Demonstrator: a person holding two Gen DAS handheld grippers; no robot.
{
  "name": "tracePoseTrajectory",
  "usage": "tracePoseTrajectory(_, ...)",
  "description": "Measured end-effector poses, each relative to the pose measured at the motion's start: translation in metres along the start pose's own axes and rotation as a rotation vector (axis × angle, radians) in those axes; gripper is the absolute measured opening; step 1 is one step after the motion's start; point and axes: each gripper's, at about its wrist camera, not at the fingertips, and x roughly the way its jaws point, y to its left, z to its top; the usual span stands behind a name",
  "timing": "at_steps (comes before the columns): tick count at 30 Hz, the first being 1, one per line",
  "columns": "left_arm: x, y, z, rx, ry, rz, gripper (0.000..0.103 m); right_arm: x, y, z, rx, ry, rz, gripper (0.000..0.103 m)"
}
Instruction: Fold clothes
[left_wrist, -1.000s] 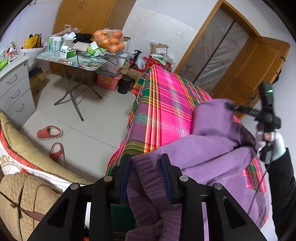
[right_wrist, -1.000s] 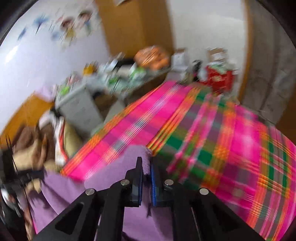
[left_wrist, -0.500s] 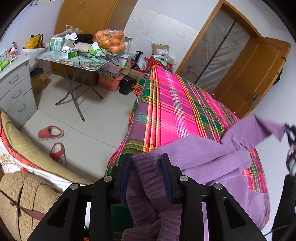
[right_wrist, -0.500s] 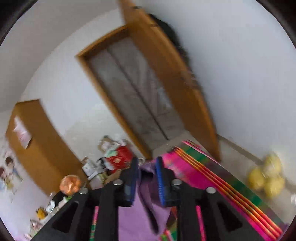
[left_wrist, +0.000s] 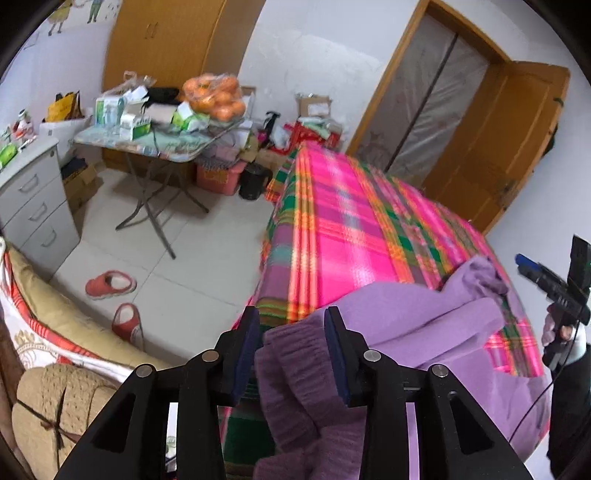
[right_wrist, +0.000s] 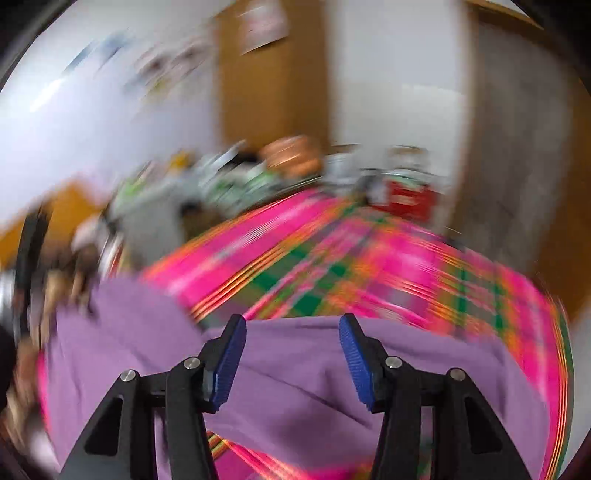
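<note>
The left gripper (left_wrist: 290, 343) has the ribbed hem (left_wrist: 295, 354) of the purple sweater (left_wrist: 417, 332) between its fingers (left_wrist: 245, 345); the jaws have just been easing apart, and the far pad shows a sliver of gap from the knit, so the hold looks slack, though I cannot be sure from this angle. The right gripper (right_wrist: 291, 360) has just been opening too: its blue fingers (right_wrist: 229, 360) stand wide with nothing between them, hanging over the body of the sweater (right_wrist: 295, 387) that lies below and beyond the tips. That view is smeared with motion, so detail there is doubtful.

Beyond both sets of fingers the plaid bed cover (left_wrist: 343, 229) runs away flat and bare, and a folded sleeve (left_wrist: 476, 280) sits humped ahead and right of the left fingers.

To do this step well, I would judge: firm up the left hold on the hem before anything is pulled, bring the open right fingers down on a matching edge rather than mid-cloth, then draw both evenly so the fold lands square on the bed.
</note>
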Motion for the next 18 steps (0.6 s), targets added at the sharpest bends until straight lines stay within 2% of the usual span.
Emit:
tracePoseTrajectory(2,0.007,0.006,-0.002,-0.012,0.025,-0.009,0.039,0.035,0.022,0.006,-0.142,0.071,0.072,0.053)
tracePoseTrajectory(6,0.007,0.01,-0.007,-0.02,0.034,-0.072,0.042,0.083,0.033,0.01,-0.269,0.186,0.129,0.054)
tracePoseTrajectory(11,0.019,0.009,-0.005,-0.012,0.069,-0.08,0.042,0.113,0.01,0.006,-0.284,0.282,0.21,0.055)
tracePoseTrajectory(15,0.028,0.006,-0.007,-0.008,0.085,-0.066,0.042,0.124,0.003,-0.009,-0.3,0.373,0.283,0.055)
tracePoseTrajectory(17,0.031,0.004,-0.008,-0.004,0.089,-0.058,0.042,0.12,0.0,-0.011,-0.282,0.372,0.299,0.052)
tracePoseTrajectory(18,0.032,0.003,-0.008,-0.001,0.09,-0.053,0.042,0.12,-0.002,-0.011,-0.267,0.383,0.304,0.038)
